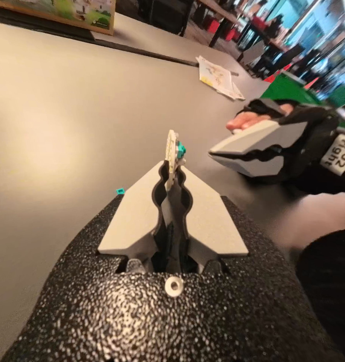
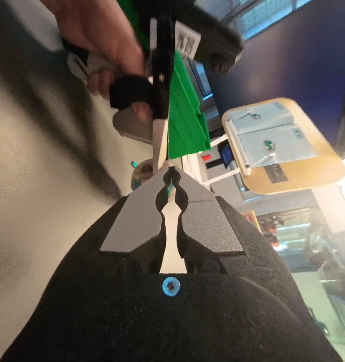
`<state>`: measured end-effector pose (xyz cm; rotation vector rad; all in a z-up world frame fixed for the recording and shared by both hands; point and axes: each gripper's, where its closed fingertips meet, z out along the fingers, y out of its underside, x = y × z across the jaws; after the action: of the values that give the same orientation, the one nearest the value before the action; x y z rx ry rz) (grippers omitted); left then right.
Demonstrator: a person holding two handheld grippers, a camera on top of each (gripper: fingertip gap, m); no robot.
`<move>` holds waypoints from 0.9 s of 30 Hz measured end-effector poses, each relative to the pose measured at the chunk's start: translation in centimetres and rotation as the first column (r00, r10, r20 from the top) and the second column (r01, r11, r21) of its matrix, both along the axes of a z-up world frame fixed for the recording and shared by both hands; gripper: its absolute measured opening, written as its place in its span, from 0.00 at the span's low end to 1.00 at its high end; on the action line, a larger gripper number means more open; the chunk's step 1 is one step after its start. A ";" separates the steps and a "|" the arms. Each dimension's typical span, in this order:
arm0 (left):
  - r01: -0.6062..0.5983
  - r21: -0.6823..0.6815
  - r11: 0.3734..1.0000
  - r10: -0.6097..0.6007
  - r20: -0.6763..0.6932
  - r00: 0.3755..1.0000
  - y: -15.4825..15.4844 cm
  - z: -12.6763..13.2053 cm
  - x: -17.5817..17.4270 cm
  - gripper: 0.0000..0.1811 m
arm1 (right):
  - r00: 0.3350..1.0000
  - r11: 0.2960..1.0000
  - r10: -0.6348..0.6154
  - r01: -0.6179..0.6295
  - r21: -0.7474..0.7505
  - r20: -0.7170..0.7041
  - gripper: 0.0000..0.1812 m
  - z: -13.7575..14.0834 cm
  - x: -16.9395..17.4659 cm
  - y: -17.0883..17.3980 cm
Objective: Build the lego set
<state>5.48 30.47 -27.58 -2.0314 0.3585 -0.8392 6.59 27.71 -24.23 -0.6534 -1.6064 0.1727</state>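
Observation:
My left gripper [image 1: 172, 166] is shut on a round cream plate [image 1: 171, 148] and holds it on edge above the table. Teal and grey pieces [image 1: 180, 152] sit on the plate's right face. My right gripper [image 1: 212, 154] hovers to the right of the plate, apart from it, with its fingertips together. In the right wrist view the right gripper [image 2: 171, 170] is shut, its tips meeting. The plate [image 2: 141, 173] and the left gripper's fingers [image 2: 159, 145] lie just beyond the tips. A loose teal brick [image 1: 119, 191] lies on the table left of my left gripper.
An instruction booklet [image 1: 216, 78] lies on the grey table [image 1: 69, 117] at the far right. A picture box [image 1: 69, 13] stands at the back left. A green tray [image 1: 281, 88] sits behind the right gripper and also shows in the right wrist view [image 2: 187, 121]. A person's hand [image 2: 101, 35] holds the left gripper.

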 end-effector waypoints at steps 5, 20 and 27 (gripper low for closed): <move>0.022 -0.018 1.000 -0.022 -0.012 1.000 -0.2 -0.6 0.8 0.03 | 0.998 0.996 -0.018 0.023 -0.084 0.060 0.07 -1.9 0.0 1.6; 0.087 0.049 0.995 -0.078 -0.172 0.982 -1.0 -0.5 1.4 0.03 | 0.995 0.996 -0.064 0.058 0.068 0.082 0.02 -2.3 -0.2 1.3; 0.022 0.053 0.998 -0.014 -0.158 0.987 -0.2 -0.4 0.0 0.03 | 0.999 0.997 -0.051 0.051 0.054 0.005 0.02 -1.4 -0.2 1.4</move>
<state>5.47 30.29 -27.95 -2.0515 0.4840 -0.6733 6.34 29.10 -25.63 -0.6529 -1.5937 0.0890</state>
